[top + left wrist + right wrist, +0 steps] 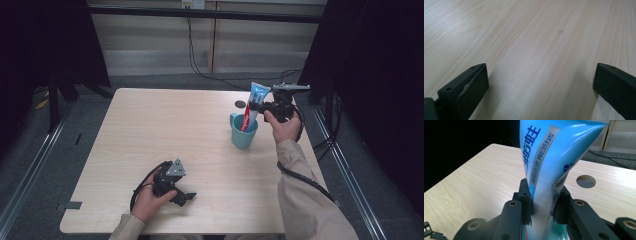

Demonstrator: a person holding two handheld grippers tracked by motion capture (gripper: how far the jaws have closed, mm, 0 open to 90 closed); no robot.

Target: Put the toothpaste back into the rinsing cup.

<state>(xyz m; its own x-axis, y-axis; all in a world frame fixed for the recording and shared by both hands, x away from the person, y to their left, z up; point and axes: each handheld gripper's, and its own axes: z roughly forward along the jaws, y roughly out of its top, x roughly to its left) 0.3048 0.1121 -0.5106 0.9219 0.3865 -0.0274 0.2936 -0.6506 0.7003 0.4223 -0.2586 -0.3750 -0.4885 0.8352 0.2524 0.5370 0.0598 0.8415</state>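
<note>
A pale wooden table (165,130) stands on grey carpet, with dark curtains at both sides and light cabinet doors behind it, a black cable hanging down in front of them. A teal mug (243,134) stands toward the far right part of the table, just on the near side of a round cable hole (240,104) in the tabletop.

A blue, white and red toothpaste tube (253,106) stands in the mug, leaning a little, its flat crimped end uppermost and its lower end down inside the mug. The right gripper (257,106) reaches in from the right of the mug at the level of the tube's upper half. In the right gripper view its two black jaws are clenched on the toothpaste tube (544,167), one pad on each face, and the tube dents slightly where they press. Whether the tube's lower end rests on the mug's bottom cannot be told from here.

The left gripper (187,196) lies low over the table well to the near left of the mug, held in the left hand (150,199). Its jaws stand wide apart with only bare wood between them.
</note>
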